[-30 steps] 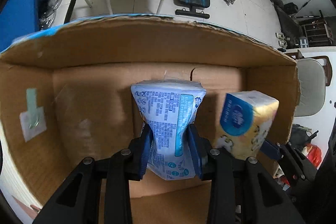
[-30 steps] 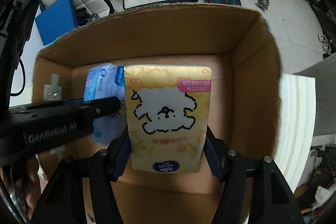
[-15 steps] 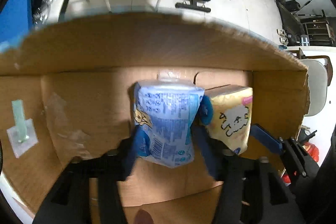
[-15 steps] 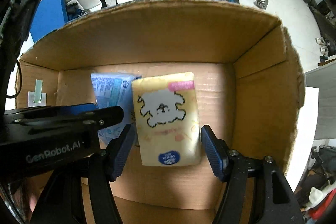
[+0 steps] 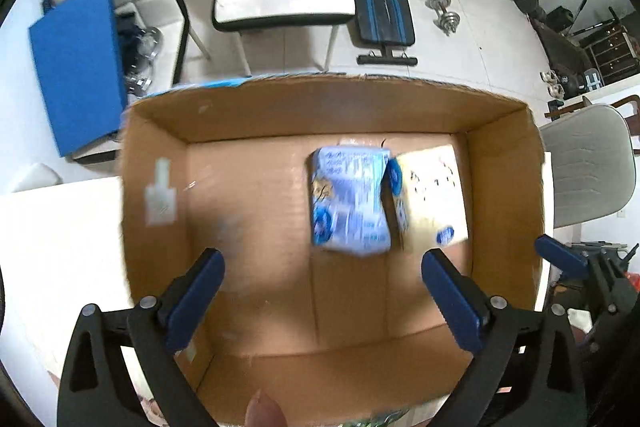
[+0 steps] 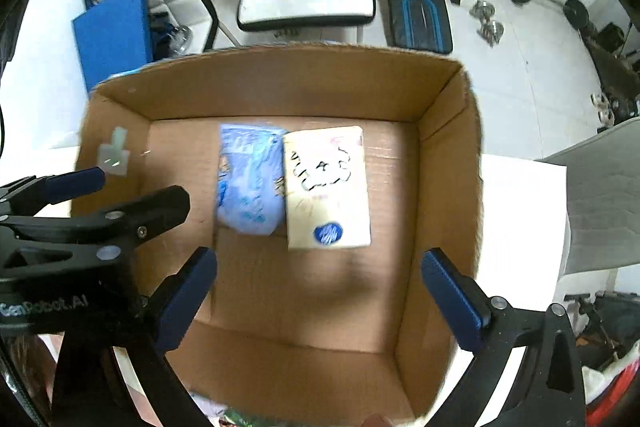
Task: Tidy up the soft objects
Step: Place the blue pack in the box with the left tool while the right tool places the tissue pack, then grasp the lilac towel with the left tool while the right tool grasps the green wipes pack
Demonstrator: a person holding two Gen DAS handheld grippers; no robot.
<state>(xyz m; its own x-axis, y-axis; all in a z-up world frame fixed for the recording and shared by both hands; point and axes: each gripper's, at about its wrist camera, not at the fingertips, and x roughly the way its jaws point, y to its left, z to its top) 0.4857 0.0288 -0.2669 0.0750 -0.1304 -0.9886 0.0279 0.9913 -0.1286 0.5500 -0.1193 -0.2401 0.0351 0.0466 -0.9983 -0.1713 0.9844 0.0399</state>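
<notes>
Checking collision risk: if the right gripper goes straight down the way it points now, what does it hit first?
Probably the yellow tissue pack lying on the cardboard box floor, or bare floor just in front of it; depth is unclear. The right gripper is open, nothing between its fingers.

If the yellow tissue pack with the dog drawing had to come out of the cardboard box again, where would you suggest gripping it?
Take the yellow tissue pack from straight above, across its two long edges near the middle. It lies flat on the floor of the cardboard box, and its right edge is free. Its left edge sits against the blue tissue pack, so one finger of the claw would probably have to wedge between them.
</notes>
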